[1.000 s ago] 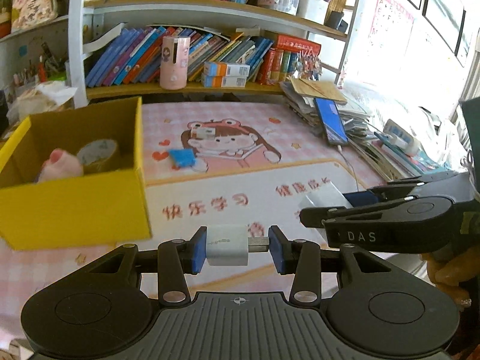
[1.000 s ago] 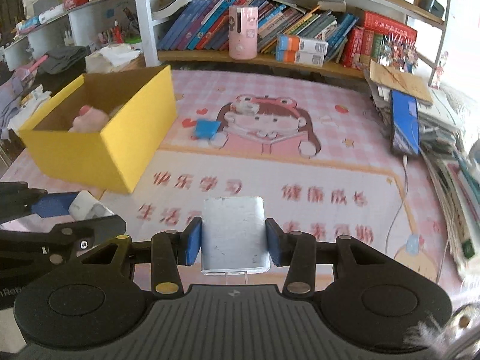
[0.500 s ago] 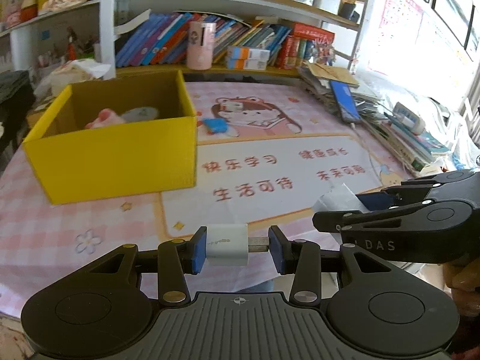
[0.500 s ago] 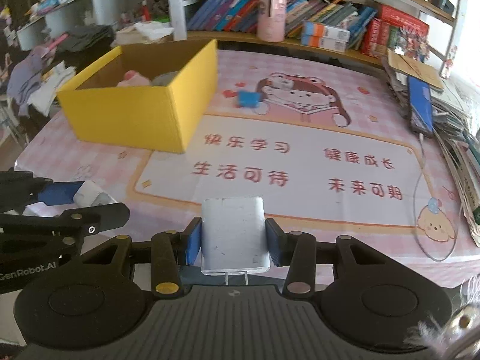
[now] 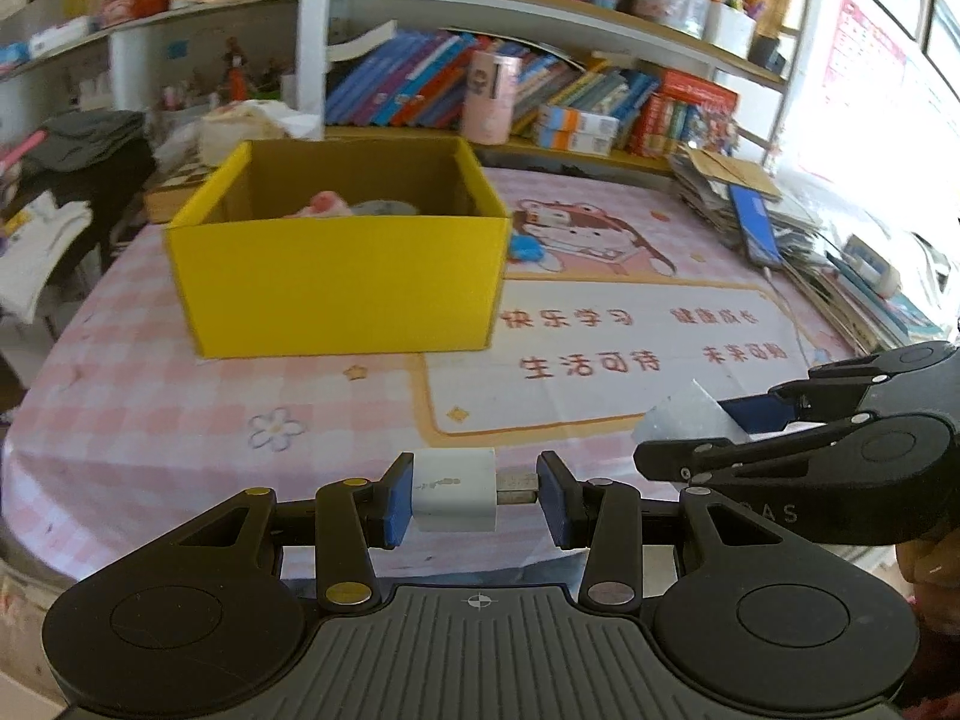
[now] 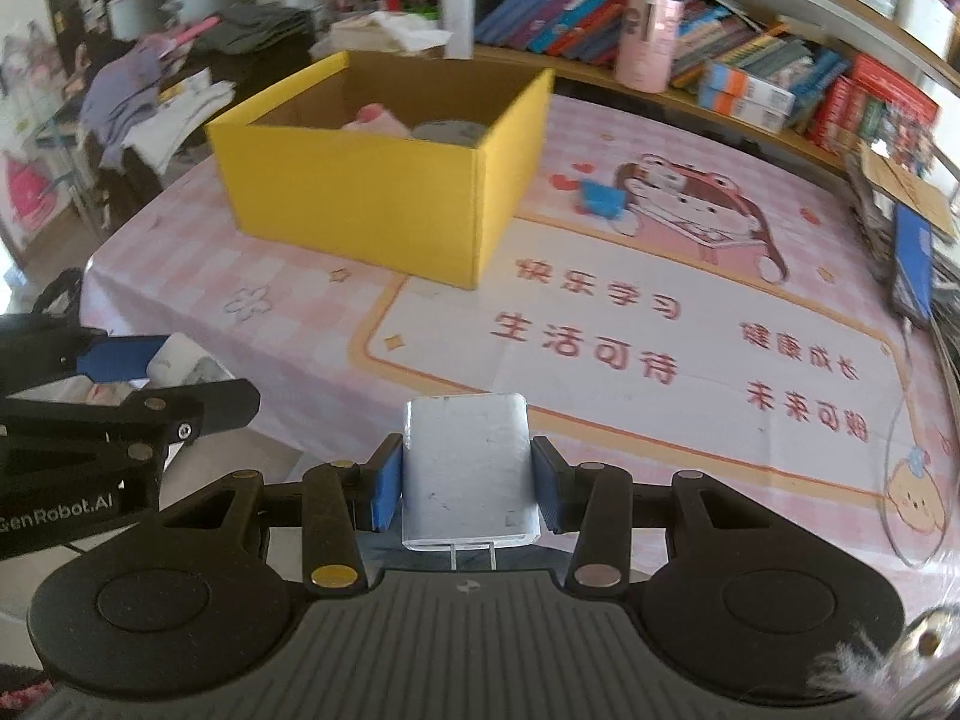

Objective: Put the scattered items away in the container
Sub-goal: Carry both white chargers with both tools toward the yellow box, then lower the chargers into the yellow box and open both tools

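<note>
Yellow box (image 5: 336, 288) lies ahead and left of both closed jaws, left gripper (image 5: 474, 498) clamping a white adapter (image 5: 455, 489) nearer, right gripper (image 6: 467, 489) a charger (image 6: 468, 468).

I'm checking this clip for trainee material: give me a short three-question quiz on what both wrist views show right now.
1. True or false: the left gripper is empty.
2. What does the right gripper hold? A) the blue item on the mat B) a white plug-in charger C) nothing
3. Which task item lies outside the yellow box, on the cartoon mat?

Key
1. False: it is shut on a small white adapter with a metal plug end.
2. B: the white charger sits between its pads, prongs toward the camera.
3. The small blue item, right of the box.
</note>
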Tool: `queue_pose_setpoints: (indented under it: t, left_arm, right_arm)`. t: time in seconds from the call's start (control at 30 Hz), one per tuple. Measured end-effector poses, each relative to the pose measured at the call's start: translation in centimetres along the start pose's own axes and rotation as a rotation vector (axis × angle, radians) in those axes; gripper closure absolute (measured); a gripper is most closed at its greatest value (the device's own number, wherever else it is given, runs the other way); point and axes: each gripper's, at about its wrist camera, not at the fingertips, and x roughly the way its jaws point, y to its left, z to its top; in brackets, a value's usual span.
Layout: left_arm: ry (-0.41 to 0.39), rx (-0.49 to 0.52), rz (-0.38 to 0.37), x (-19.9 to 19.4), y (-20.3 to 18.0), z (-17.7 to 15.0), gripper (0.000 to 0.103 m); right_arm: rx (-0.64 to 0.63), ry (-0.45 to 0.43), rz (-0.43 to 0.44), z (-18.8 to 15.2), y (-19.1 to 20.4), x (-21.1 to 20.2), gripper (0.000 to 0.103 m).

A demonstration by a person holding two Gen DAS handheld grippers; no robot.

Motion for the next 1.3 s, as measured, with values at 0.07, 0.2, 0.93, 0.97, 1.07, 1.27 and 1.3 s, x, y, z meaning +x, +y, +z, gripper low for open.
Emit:
queue_pose_setpoints:
  t: [0.07, 0.2, 0.93, 0.97, 1.07, 1.27, 1.3]
  left_arm:
    - [-0.005, -0.021, 0.018, -0.3, 0.6, -0.2, 0.062]
    - [-0.003, -0.05, 0.045, -0.8, 1.9, -0.6, 0.062]
    - [0.032, -0.078, 0.105, 0.6, 4.0, 0.6, 0.062]
    - [0.028, -0.075, 0.109, 0.8, 4.0, 0.9, 0.062]
    - [0.007, -0.063, 0.121, 1.2, 4.1, 2.1, 0.062]
    - [-0.055, -0.022, 0.144, 1.6, 4.1, 5.6, 0.062]
    - [-0.066, -0.019, 0.148, 1.7, 4.1, 6.2, 0.062]
  right_arm:
    - [-0.031, 0.0, 0.015, 0.3, 0.9, 0.2, 0.061]
    - [-0.078, -0.002, 0.041, 0.9, 2.4, 0.5, 0.061]
    - [-0.147, -0.02, 0.122, 4.4, 3.8, 3.1, 0.061]
    - [-0.147, -0.027, 0.123, 4.7, 3.7, 3.2, 0.061]
    - [-0.16, -0.057, 0.127, 5.8, 3.3, 3.4, 0.061]
    - [-0.168, -0.142, 0.134, 9.3, 1.9, 3.6, 0.061]
    - [-0.169, -0.155, 0.135, 10.0, 1.7, 3.6, 0.061]
